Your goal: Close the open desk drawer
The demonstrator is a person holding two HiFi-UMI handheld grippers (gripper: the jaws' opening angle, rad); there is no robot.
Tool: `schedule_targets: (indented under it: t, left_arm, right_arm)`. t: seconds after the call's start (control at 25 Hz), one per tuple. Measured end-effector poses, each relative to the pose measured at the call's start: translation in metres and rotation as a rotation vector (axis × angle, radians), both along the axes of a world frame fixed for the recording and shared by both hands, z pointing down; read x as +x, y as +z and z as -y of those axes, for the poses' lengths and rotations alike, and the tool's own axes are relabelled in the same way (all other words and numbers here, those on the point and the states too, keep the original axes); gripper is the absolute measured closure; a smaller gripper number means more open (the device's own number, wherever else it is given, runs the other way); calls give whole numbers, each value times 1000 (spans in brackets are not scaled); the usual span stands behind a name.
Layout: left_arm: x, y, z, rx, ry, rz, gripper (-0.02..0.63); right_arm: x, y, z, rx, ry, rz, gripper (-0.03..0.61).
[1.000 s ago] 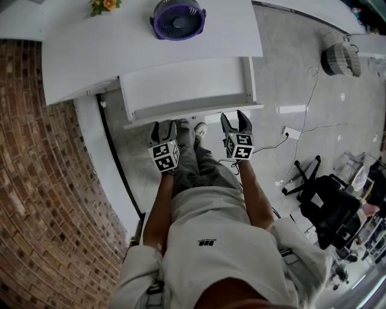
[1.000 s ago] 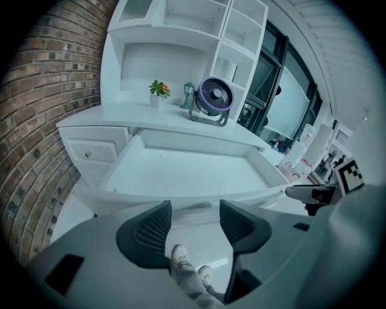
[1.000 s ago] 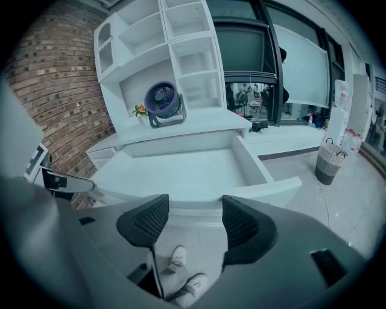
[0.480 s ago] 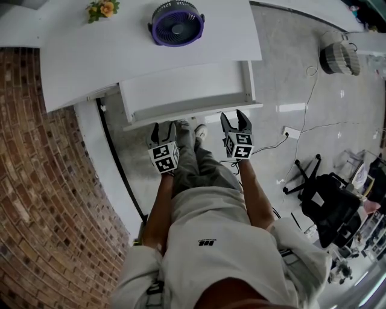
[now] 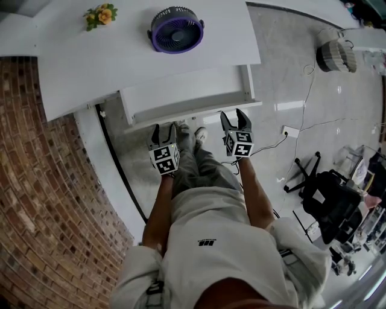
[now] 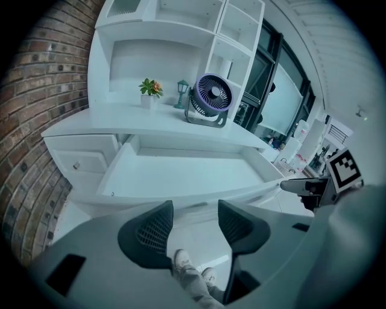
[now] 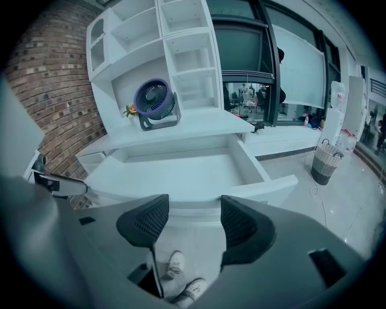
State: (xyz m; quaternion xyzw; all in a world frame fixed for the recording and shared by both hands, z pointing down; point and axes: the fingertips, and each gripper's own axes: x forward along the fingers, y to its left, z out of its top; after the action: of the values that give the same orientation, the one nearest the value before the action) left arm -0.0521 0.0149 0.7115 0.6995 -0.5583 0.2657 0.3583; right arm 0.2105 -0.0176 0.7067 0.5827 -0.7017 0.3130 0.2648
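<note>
Filling the left side of the head view, brick wall (image 5: 42, 181) is cut off by the frame edge. White desk (image 5: 120, 60) spans the upper part, its far left end out of frame. Drawer (image 5: 187, 90) sits pulled out in the upper centre, with its rear tucked under the desk top and hidden. Its front face can't be seen from above, and the handle is hard to make out in any view. Purple fan (image 5: 176, 30) stands on the desk above the drawer. Left gripper (image 5: 164, 127) is just below the drawer's front edge, left of centre, jaws spread with only floor and shoes (image 6: 190, 271) seen between them. Right gripper (image 5: 234, 117) is near the drawer's right front corner, jaws likewise spread on nothing. Can't tell from above whether either touches the front; both gripper views show the drawer beyond the tips. Small flower pot (image 5: 99, 13) is at upper left, details blurry.
</note>
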Motion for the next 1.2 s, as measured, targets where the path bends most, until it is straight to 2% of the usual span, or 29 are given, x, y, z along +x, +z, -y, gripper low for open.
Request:
schedule_targets:
  t: [0.28, 0.52, 1.2]
  left_arm:
    - [-3, 0, 10, 2, 33, -12, 372]
    - [-3, 0, 17, 1, 64, -17, 373]
    - [-3, -1, 35, 2, 62, 16, 376]
  right_arm:
    - [1, 6, 11, 1, 24, -25, 313]
    - [1, 10, 15, -15, 68, 3, 313]
    - [1, 8, 36, -4, 16, 2, 313]
